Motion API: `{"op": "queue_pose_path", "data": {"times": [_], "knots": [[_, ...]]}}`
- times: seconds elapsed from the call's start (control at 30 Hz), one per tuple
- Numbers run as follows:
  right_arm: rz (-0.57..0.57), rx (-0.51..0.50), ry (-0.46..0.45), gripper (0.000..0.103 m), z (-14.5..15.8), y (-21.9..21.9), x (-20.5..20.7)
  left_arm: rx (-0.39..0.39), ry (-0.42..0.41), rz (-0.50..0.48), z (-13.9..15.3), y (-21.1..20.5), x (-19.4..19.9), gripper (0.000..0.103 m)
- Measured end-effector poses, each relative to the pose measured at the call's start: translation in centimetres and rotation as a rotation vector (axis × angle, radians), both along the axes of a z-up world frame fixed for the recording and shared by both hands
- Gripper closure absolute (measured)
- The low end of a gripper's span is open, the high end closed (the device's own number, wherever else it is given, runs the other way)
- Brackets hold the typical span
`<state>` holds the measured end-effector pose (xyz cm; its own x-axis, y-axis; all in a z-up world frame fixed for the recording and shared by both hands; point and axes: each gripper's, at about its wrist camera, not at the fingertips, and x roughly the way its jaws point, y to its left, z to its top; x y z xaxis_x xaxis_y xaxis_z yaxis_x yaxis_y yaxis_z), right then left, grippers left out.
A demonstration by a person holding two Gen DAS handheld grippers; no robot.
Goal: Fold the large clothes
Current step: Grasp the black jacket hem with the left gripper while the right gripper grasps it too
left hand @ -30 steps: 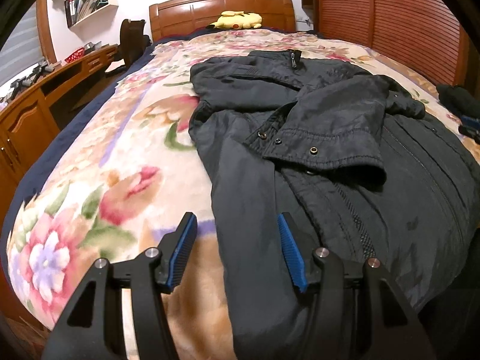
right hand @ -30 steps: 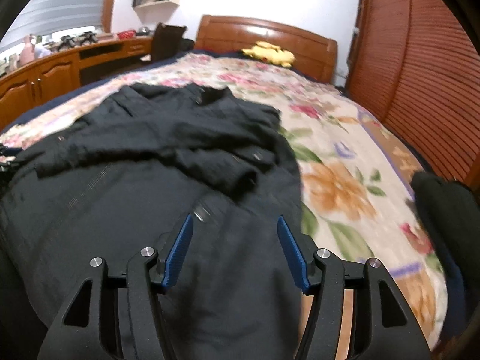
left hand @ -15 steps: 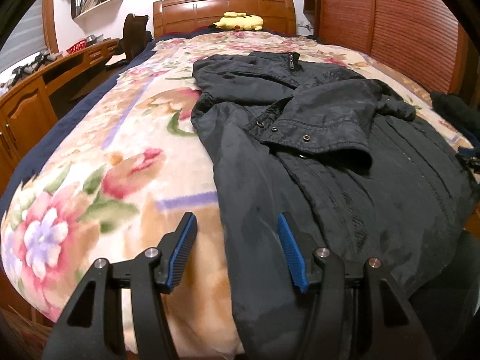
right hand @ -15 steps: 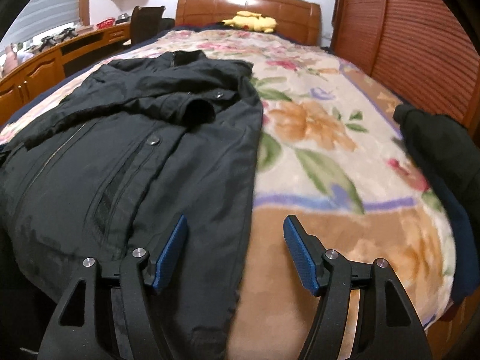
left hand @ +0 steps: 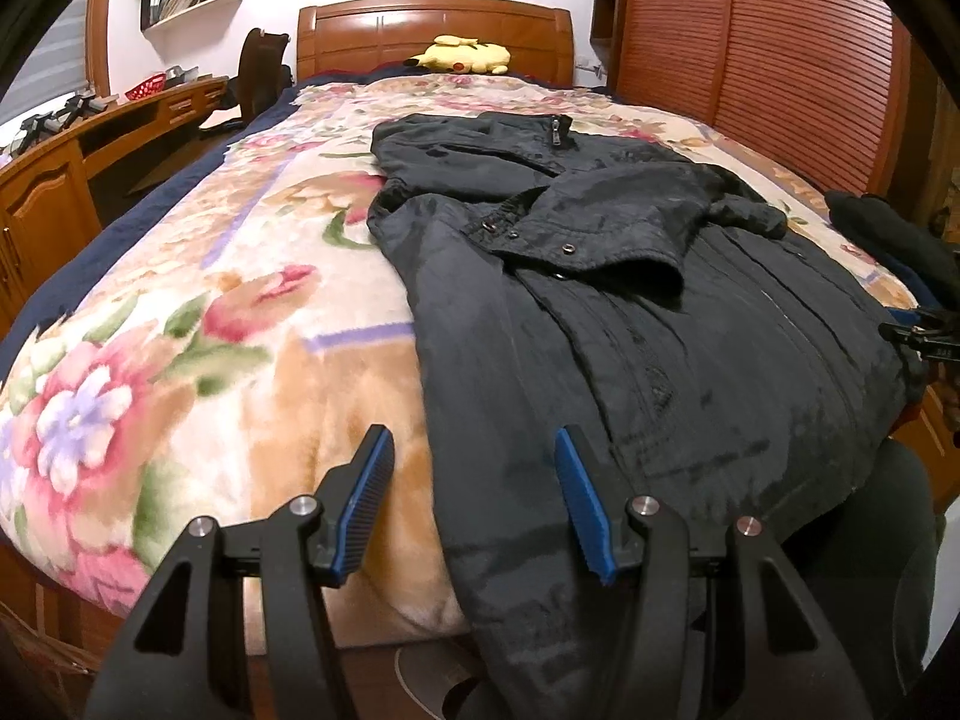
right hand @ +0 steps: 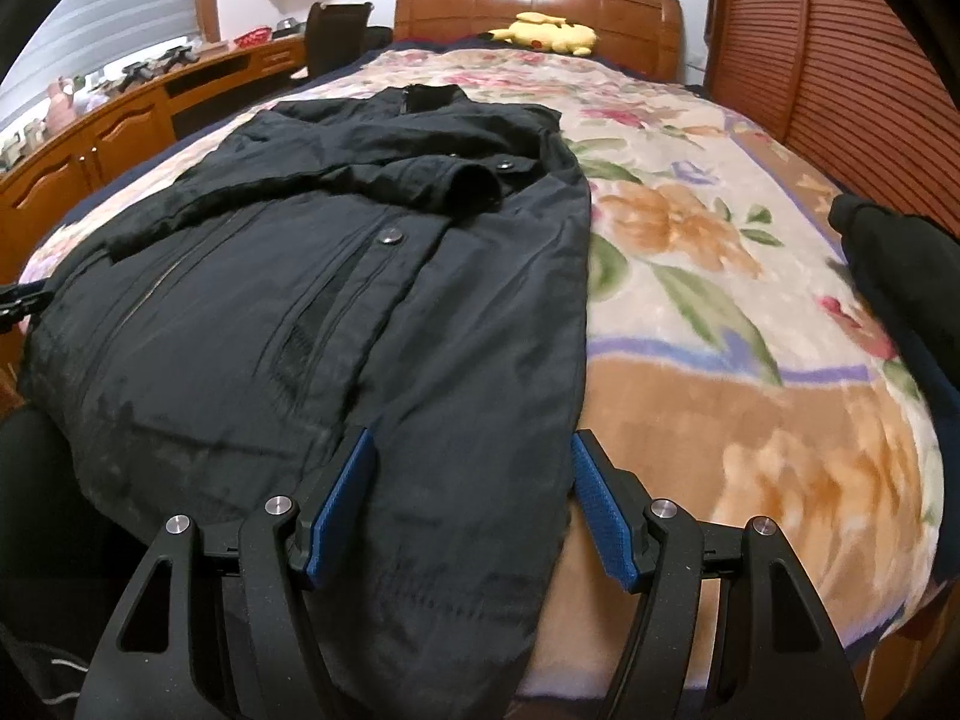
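One dark jacket (left hand: pixel 630 312) lies spread on the bed (left hand: pixel 180 312), collar toward the headboard at the top of the frame and hem hanging over the near edge at the bottom. In the left wrist view it fills the centre and right of the picture; in the right wrist view the jacket (right hand: pixel 312 276) fills the centre and left. One sleeve (left hand: pixel 612 222) is folded across the chest, its cuff lying open just above mid-frame. Three snap studs show along that cuff in the left view, and two round buttons show on the front in the right view.

The left gripper (left hand: pixel 474 504) sits at the bottom centre of its frame, its jaws spread wide and holding nothing; its two blue pads straddle the jacket's left edge, one pad over the floral blanket (left hand: pixel 120 420), the other over dark cloth. The right gripper (right hand: pixel 471 501) sits likewise at the bottom centre, jaws wide and empty, both pads flanking the jacket's right edge near the hem.

One yellow plush toy (left hand: pixel 465 54) rests against the one wooden headboard (left hand: pixel 432 30) at the top centre. One more dark garment (right hand: pixel 900 276) lies at the right edge of the bed. A long wooden bench (left hand: pixel 72 162) runs along the left side.
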<state>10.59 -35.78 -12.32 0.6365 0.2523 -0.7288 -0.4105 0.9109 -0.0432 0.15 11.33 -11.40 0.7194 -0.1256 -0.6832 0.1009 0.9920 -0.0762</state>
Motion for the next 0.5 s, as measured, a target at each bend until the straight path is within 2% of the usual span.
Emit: {"op": "queue_pose_path", "data": {"times": [0.13, 0.2, 0.23, 0.27, 0.33, 0.43, 0.5], "knots": [[0.008, 0.007, 0.005, 0.034, -0.2, 0.0, -0.8, -0.011, -0.01, -0.019, -0.2, -0.4, -0.7, 0.06], [0.014, 0.006, 0.003, 0.038, -0.3, 0.2, -1.0, -0.015, -0.009, -0.031, -0.2, -0.5, -0.9, 0.074], [0.022, 0.011, 0.004, 0.044, -0.3, 0.3, -1.1, -0.015, -0.007, -0.037, -0.1, -0.5, -0.9, 0.079], [0.028, 0.015, 0.006, 0.057, -0.4, 0.4, -1.1, -0.017, -0.005, -0.041, 0.0, -0.5, -0.9, 0.088], [0.053, 0.03, 0.0, 0.082, -0.1, 0.6, -1.2, -0.04, -0.008, -0.053, 0.8, -0.5, -0.9, 0.097], [0.086, 0.043, -0.041, 0.094, 1.1, 0.9, -1.7, -0.035, -0.063, -0.056, 2.9, -0.8, -1.4, 0.1], [0.104, 0.09, -0.069, 0.096, 2.3, 0.6, -1.8, -0.04, -0.101, -0.062, 4.4, -1.0, -1.4, 0.1]]}}
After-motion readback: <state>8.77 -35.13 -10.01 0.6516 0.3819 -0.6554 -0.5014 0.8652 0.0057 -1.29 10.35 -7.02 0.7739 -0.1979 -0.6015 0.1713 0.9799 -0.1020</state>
